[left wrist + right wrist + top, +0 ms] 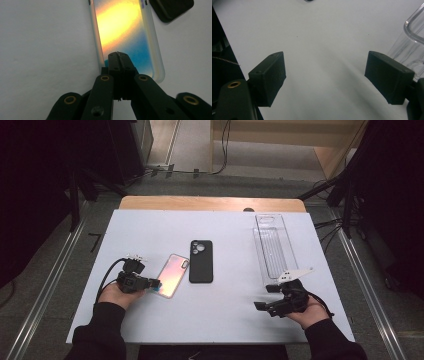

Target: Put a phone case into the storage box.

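An iridescent phone case [171,275] lies flat on the white table [230,320], left of centre, and glows yellow and blue in the left gripper view [122,30]. My left gripper [156,283] is shut, its closed tips [119,57] lying over the case's near end; nothing shows between them. A black phone case [201,261] lies just right of the iridescent one, with a corner [172,8] of it in the left gripper view. My right gripper [265,298] hovers open over bare table at the front right, its pads [268,77] wide apart with nothing between them.
A long clear plastic tray [275,245] lies at the back right, and its near end [412,37] shows close beside my right gripper. Dark stands and cables ring the table, and metal rails run along both sides on the floor.
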Demonstrator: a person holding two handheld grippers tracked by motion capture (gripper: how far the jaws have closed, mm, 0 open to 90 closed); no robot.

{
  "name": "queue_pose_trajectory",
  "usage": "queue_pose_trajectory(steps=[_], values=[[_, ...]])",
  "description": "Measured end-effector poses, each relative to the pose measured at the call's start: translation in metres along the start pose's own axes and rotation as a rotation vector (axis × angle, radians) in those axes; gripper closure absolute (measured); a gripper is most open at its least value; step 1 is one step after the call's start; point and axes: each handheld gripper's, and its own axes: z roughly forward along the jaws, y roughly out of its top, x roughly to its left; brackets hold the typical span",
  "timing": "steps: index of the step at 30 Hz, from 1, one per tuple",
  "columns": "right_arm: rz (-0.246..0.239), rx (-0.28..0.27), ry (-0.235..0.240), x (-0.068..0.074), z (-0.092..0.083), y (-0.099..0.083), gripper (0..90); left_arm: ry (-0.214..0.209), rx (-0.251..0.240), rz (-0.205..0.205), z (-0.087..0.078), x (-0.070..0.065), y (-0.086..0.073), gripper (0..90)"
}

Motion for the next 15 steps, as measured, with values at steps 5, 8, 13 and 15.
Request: queue_pose_trajectory(steps=[5, 8, 13, 15], values=[[-0.001, 0.002, 0.0, 0.0, 0.0, 0.0, 15.3, 0.011, -0.007, -0.012, -0.003, 0.004, -0.002, 89.5], [-0.004, 0.001, 0.001, 0.0, 0.0, 0.0, 15.3, 0.023, -0.003, -0.022, -0.006, 0.008, -0.003, 89.5], [-0.009, -0.009, 0.006, 0.001, 0.0, 0.0, 15.3, 0.017, -0.017, -0.024, -0.01, 0.011, -0.006, 86.8], [-0.013, -0.016, 0.008, 0.001, 0.0, 0.0, 15.5, -0.028, -0.04, -0.044, -0.013, 0.011, -0.006, 84.5]])
